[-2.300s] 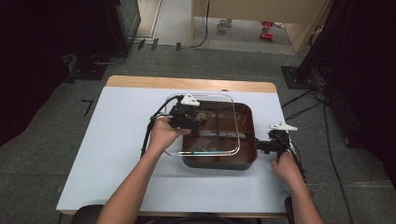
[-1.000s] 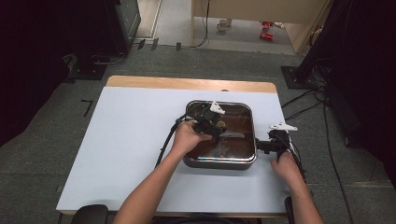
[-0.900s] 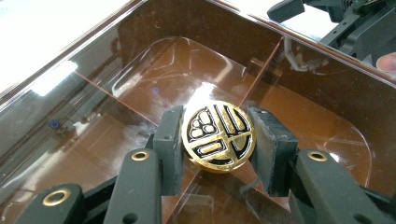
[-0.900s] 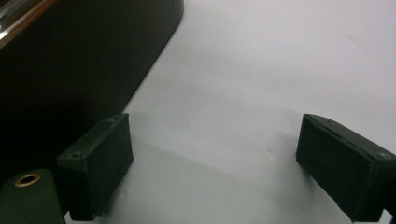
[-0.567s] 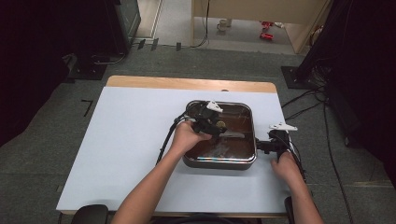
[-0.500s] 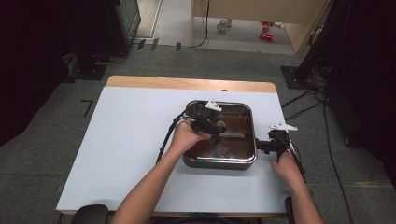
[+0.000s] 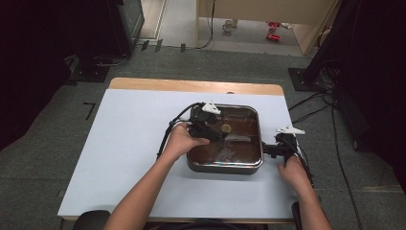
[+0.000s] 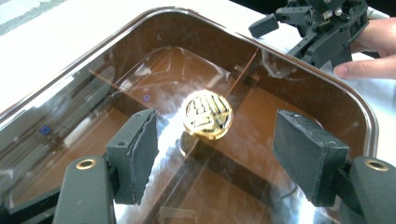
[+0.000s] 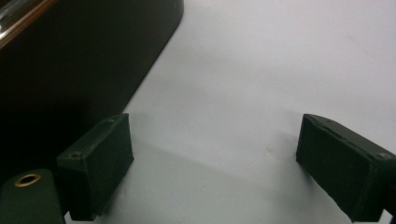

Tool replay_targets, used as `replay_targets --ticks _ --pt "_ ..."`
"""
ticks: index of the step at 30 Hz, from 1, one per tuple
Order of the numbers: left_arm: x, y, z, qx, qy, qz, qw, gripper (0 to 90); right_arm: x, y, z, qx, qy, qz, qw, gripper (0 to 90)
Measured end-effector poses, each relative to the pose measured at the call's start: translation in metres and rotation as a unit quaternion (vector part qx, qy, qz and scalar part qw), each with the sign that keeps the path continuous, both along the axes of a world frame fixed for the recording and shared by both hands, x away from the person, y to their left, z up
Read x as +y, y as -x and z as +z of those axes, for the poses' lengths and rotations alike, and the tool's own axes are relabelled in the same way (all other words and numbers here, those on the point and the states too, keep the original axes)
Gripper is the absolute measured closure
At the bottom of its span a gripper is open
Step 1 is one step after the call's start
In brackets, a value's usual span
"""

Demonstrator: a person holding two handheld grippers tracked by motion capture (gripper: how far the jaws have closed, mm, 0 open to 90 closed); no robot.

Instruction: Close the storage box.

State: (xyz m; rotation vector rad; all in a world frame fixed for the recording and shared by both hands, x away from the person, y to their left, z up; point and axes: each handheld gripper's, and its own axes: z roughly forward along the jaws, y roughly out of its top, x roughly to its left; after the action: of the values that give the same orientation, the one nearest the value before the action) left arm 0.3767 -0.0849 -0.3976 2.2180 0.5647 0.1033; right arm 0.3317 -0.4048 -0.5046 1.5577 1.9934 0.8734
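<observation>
Over the flat-lying glass lid [image 8: 154,88], gold knob [image 8: 207,114] upward, left gripper [image 8: 219,154] jaws just parted, empty.

A white surface [image 7: 119,158] with a bare wooden strip [image 7: 191,86] along its far edge is set on grey carpeted floor [image 7: 230,62]. Dark equipment [image 7: 119,21] is stood at the far left, a light wooden cabinet [image 7: 258,17] at the far middle. Black cables [image 7: 335,143] are trailed across the floor at the right. The room's sides are left in deep shadow.
</observation>
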Motion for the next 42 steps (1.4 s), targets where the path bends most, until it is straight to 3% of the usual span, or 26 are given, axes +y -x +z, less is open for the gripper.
replay_targets --ticks 7,21,34,39,42 --pt "0.014 0.006 0.003 -0.011 -0.014 0.012 0.9998 30.1 0.000 0.000 0.000 0.000 0.000 0.000 1.0000 10.2" --pt "0.052 0.019 0.003 -0.009 0.004 0.043 0.9990 30.4 0.000 0.000 0.000 0.000 0.001 0.000 1.0000 10.1" --pt "0.091 0.031 0.003 -0.007 0.024 0.081 0.9964 30.3 0.000 0.000 0.000 0.000 0.000 0.000 1.0000 10.2" --pt "0.102 0.037 -0.005 -0.014 0.006 0.103 0.9946 29.8 0.000 0.000 0.000 0.000 0.000 0.000 1.0000 10.1" --pt "0.110 0.039 -0.008 -0.011 0.007 0.113 0.9935 30.4 0.000 0.000 0.000 0.000 0.000 0.000 1.0000 10.2"
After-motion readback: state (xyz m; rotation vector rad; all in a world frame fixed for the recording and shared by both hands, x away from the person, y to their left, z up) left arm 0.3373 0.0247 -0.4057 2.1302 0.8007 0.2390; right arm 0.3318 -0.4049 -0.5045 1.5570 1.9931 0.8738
